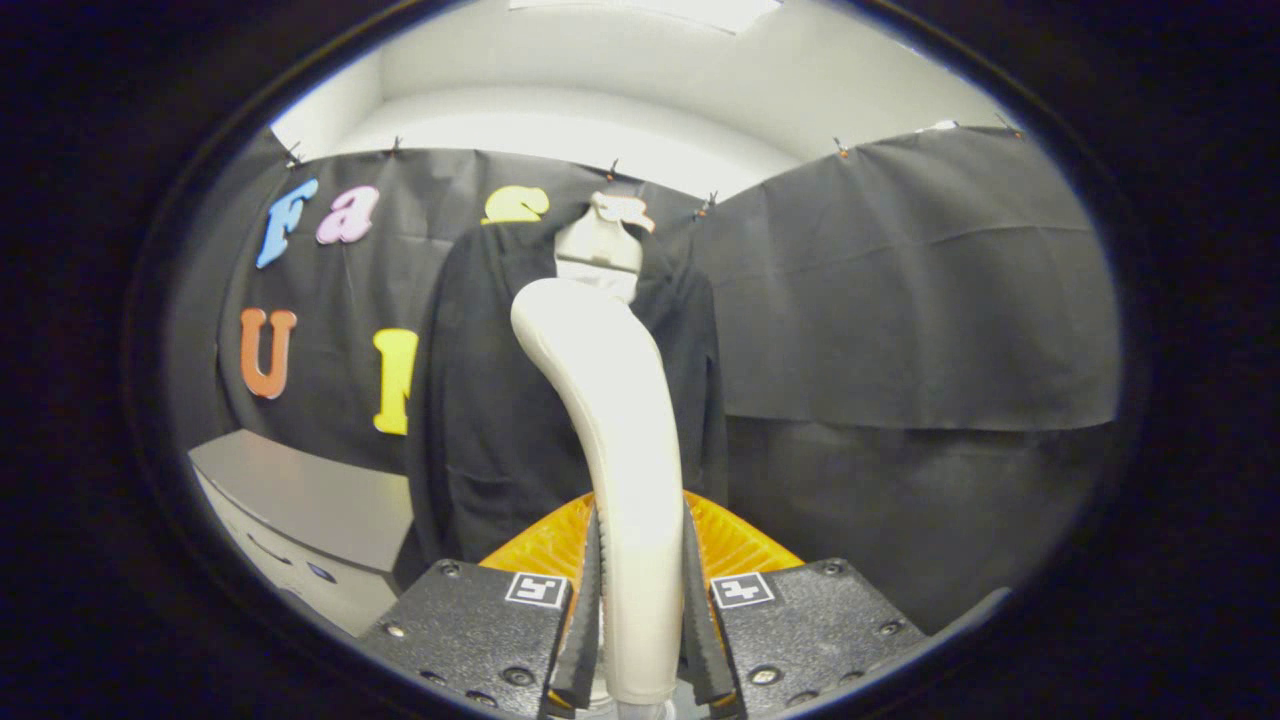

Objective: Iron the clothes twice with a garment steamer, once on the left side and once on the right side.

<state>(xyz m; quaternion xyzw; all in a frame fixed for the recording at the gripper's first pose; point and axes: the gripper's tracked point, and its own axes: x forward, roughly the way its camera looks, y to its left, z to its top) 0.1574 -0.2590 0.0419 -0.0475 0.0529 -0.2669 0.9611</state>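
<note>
Gripper (640,620) pinching the garment steamer (610,420) handle between both fingers, steamer head rising ahead of them, dark jacket (490,420) hanging just beyond.

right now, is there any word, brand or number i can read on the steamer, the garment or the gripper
No readable text on any of them.
Steamer, clamped between the fingers of the gripper: plain, no brand or number visible.
Dark garment hanging beyond it: no tag or print to be seen.
Square markers on the gripper: black-and-white patterns, not letters.
</note>
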